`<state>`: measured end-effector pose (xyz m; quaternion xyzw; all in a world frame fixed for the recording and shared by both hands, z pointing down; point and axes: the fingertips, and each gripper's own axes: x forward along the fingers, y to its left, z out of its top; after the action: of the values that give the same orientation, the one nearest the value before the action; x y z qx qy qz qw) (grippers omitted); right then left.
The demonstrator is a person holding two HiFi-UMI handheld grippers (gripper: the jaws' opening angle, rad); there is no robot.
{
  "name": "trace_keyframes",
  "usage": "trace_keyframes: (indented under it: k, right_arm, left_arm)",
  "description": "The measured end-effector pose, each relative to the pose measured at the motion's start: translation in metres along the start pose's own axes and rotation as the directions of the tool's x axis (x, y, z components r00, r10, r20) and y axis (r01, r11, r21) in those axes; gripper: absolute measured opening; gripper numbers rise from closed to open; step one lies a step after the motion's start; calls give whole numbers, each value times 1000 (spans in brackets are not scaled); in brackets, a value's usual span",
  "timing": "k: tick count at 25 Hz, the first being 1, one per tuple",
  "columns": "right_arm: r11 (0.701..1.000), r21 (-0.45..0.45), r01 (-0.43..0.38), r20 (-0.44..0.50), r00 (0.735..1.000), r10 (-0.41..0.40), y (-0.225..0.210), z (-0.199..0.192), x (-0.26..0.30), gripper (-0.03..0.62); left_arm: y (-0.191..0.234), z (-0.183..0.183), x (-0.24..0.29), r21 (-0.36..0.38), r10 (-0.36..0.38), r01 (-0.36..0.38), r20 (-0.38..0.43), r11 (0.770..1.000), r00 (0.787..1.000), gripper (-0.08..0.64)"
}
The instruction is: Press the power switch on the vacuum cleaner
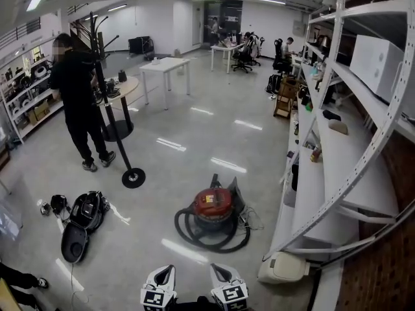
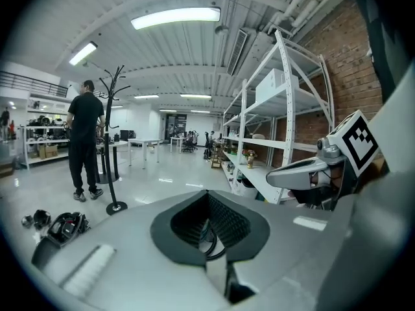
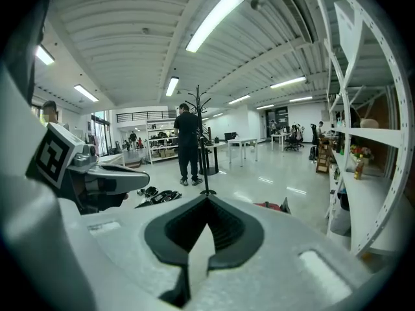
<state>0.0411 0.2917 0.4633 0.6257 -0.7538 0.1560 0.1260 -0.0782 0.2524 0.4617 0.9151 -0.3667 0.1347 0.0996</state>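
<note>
The vacuum cleaner (image 1: 213,206) is a red drum with a black top, standing on the floor in the middle of the head view with its black hose (image 1: 194,233) coiled round it. Both grippers are low at the bottom edge, well short of it. My left gripper (image 1: 166,269) and right gripper (image 1: 217,269) point toward it with jaws together and nothing held. In the left gripper view the left gripper (image 2: 209,196) hides the vacuum except a bit of hose (image 2: 209,240). Past the right gripper (image 3: 207,199), a red sliver of the vacuum (image 3: 272,206) shows.
A person in black (image 1: 76,99) stands at the left beside a black coat stand (image 1: 133,177). An open black case (image 1: 83,219) lies on the floor left of the vacuum. White shelving (image 1: 337,173) runs along the right, with a beige box (image 1: 283,268) at its foot.
</note>
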Motion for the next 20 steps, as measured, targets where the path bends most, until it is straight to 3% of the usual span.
trace_keyframes:
  k: [5, 11, 20]
  right_arm:
    - [999, 13, 42, 5, 999, -42, -2, 1, -4, -9]
    - [1000, 10, 1, -36, 999, 0, 15, -14, -6, -9]
    - [999, 7, 52, -25, 998, -52, -8, -14, -22, -9]
  left_arm:
    - [4, 1, -5, 2, -10, 10, 12, 1000, 1000, 15]
    - [3, -22, -12, -56, 7, -7, -2, 998, 1000, 15]
    - [2, -24, -15, -101, 16, -13, 21, 995, 1000, 15]
